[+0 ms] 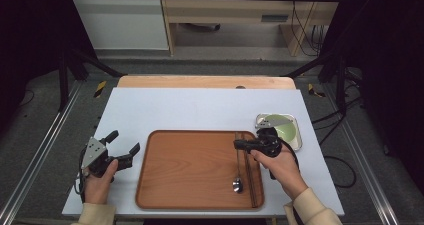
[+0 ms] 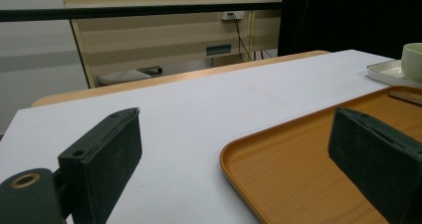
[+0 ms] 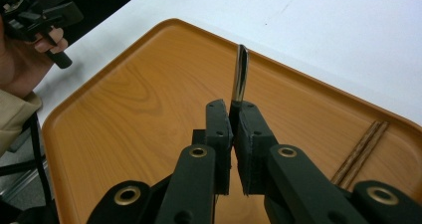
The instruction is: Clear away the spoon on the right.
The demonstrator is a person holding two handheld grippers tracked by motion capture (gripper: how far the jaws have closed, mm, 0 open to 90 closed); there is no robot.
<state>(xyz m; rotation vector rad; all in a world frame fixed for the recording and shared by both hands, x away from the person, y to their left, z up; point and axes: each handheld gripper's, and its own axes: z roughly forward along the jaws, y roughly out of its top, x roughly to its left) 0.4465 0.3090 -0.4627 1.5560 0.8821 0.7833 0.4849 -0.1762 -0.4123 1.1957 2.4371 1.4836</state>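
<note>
A metal spoon (image 1: 237, 177) lies lengthwise in the right part of a brown wooden tray (image 1: 190, 170), its bowl toward the front edge. My right gripper (image 1: 238, 144) is shut on the spoon's handle near its far end. In the right gripper view the handle (image 3: 240, 79) sticks out past the closed jaws of the right gripper (image 3: 232, 107). Dark wooden chopsticks (image 1: 249, 170) lie just right of the spoon, also seen as chopsticks (image 3: 361, 152). My left gripper (image 1: 125, 141) is open and empty, held just left of the tray; between its jaws (image 2: 236, 119) are the white table and the tray's corner (image 2: 298, 169).
A small metal tray (image 1: 295, 135) holding a pale green bowl (image 1: 280, 127) stands right of the wooden tray, just behind my right hand; the bowl (image 2: 413, 62) also shows in the left gripper view. The white tabletop (image 1: 200, 107) stretches behind the tray.
</note>
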